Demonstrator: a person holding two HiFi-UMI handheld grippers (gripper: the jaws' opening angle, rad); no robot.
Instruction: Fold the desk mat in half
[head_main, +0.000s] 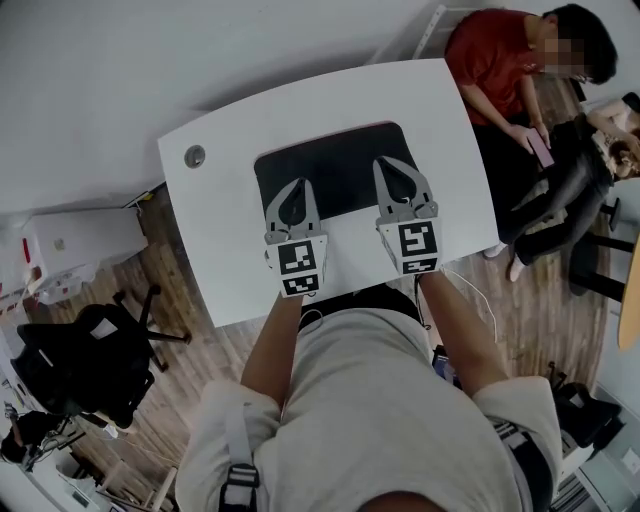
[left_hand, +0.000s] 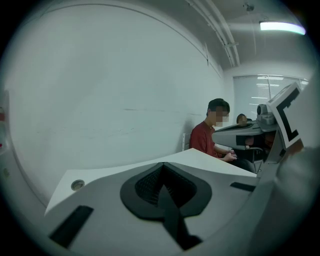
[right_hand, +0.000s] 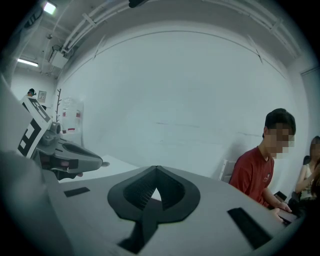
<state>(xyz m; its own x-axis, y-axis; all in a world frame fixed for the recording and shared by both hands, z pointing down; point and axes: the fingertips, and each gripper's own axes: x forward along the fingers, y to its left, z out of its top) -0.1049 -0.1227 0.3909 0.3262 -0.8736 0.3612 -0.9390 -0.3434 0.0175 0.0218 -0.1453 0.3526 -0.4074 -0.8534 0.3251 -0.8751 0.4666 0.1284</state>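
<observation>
A white desk (head_main: 220, 220) with rounded corners fills the middle of the head view. It stands on a wood-plank floor (head_main: 185, 375) and backs onto a plain pale wall (head_main: 150, 60). A round cable grommet (head_main: 194, 156) sits near the desk's upper-left corner. The black desk mat (head_main: 340, 170) lies spread flat across the centre of the desk, with white margin showing on its left, right and far sides.

The left gripper (head_main: 294, 183) and the right gripper (head_main: 384, 162) hang side by side over the near part of the mat, their tips pointing toward the upper edge of the frame. In each gripper view the two jaws stand together, tip to tip. No mat shows between them there, though their own bodies hide what is below. I cannot tell whether a thin edge of the mat is nipped at the tips.

At the upper right a person in a red shirt (head_main: 495, 55) sits at the desk's far-right corner, holding a pink phone (head_main: 541, 150). A second seated person (head_main: 590, 165) in dark trousers is just beside them. At the lower left a black office chair (head_main: 85, 365) stands on the floor, with a white cabinet (head_main: 75, 240) above it in the frame. A thin white cable (head_main: 482, 295) trails off the desk's near-right edge. In the left gripper view a ceiling strip light (left_hand: 281, 27) glows at the upper right.
</observation>
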